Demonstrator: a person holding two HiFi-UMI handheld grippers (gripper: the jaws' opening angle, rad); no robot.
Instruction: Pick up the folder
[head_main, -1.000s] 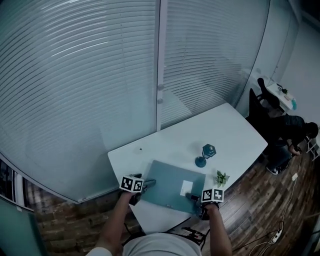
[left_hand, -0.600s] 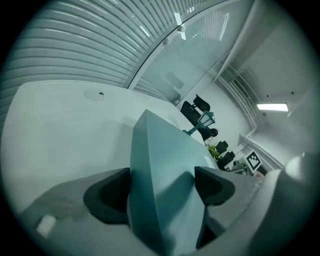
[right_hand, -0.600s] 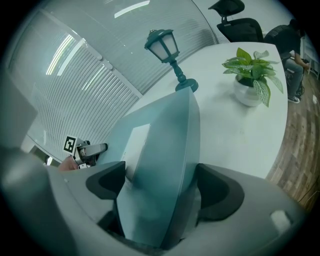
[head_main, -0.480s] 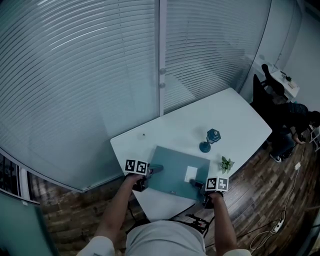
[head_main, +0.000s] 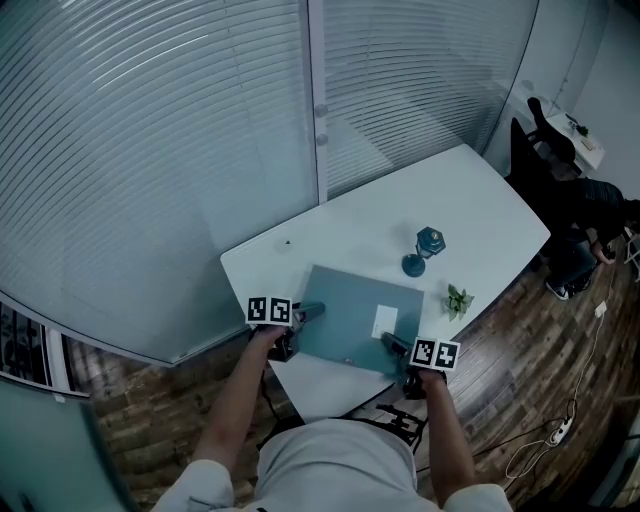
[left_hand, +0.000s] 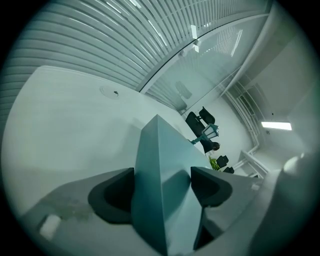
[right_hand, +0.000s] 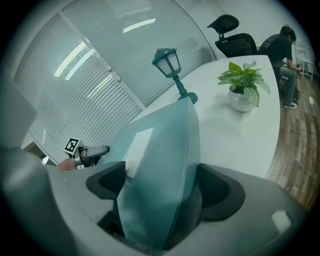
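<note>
Teal folder (head_main: 355, 318): on desk (head_main: 470, 215), near edge at 6 o'clock; lamp (head_main: 425, 250) at its 1 o'clock.
Left tool (head_main: 311, 312): jaws have just been closing; pads look to touch folder's 9 o'clock edge.
Right tool (head_main: 389, 343): clamped on folder's 5 o'clock edge.
Folder lift: firm up left squeeze first, then raise both together, level, clear of lamp.

Clothing (head_main: 335, 462): pale grey over the torso, with short pale sleeves (head_main: 198, 490).
Left gripper (head_main: 312, 311): dark body, topped by a cube with black-and-white square markers.
Right gripper (head_main: 390, 343): dark body, with the same kind of marker cube.
Fingers (left_hand: 112, 194): dark, matt, blunt wedges set in a smooth pale grey housing, alike on both grippers.
Left jaws: have just been closing, with the teal folder (head_main: 355, 318) between them.
</note>
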